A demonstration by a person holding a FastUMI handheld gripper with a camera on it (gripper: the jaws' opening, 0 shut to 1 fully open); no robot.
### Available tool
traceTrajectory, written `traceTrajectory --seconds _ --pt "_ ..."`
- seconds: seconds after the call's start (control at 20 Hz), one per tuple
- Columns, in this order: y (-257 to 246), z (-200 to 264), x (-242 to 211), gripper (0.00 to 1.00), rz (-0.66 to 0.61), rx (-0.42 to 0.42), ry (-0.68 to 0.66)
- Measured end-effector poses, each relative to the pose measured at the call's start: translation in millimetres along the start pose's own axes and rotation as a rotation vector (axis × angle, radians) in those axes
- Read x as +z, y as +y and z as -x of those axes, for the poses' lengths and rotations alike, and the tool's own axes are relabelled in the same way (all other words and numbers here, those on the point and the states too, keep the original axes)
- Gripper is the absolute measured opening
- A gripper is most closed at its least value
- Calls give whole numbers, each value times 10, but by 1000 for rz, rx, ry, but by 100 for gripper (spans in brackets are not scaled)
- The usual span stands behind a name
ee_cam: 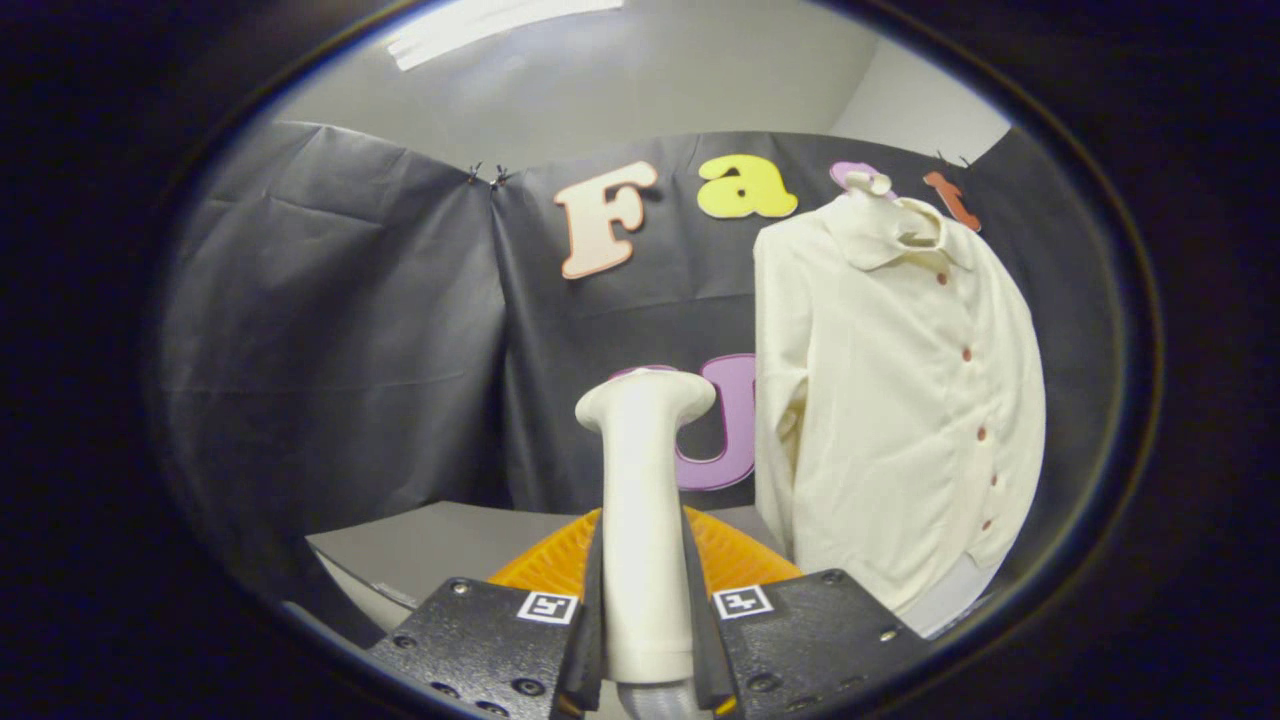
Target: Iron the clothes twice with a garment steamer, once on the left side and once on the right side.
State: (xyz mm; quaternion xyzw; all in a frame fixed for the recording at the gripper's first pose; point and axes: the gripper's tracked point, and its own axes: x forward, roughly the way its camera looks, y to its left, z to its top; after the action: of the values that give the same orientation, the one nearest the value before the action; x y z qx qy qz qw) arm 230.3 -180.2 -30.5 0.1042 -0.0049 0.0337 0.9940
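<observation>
1. Between the fingers: gripper clamped on the garment steamer, its long axis upright, head at 12 o'clock.
2. At 2 o'clock, beyond the steamer's head: shirt, hanging vertically, apart from it; its near side lies closest.

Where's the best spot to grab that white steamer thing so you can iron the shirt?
Grab the garment steamer on its long straight handle, below the wide head at the top. That part is slim and even, so two fingers fit flat on either side, coming from the left and right. The claw is shut on it just there now, holding it upright, with the white shirt hanging ahead to the right.
</observation>
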Motion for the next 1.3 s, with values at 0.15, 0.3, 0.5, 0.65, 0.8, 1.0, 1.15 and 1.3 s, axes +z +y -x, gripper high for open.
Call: traceTrajectory --seconds 0.15,0.3,0.5,0.65,0.8,1.0,1.15,1.3 --pt "-353 61 304 35 -7 -16 -65" --pt "-724 107 554 35 21 -46 -117" --pt "-1232 109 826 35 22 -98 -200" --pt "-1637 53 787 34 -24 -151 -198" --pt "-1956 -10 675 34 -74 -191 -183" --pt "-2088 -105 429 34 -107 -192 -149" --pt "-2059 -129 323 34 -159 -172 -145" --pt "-2057 -138 204 34 -164 -172 -130"
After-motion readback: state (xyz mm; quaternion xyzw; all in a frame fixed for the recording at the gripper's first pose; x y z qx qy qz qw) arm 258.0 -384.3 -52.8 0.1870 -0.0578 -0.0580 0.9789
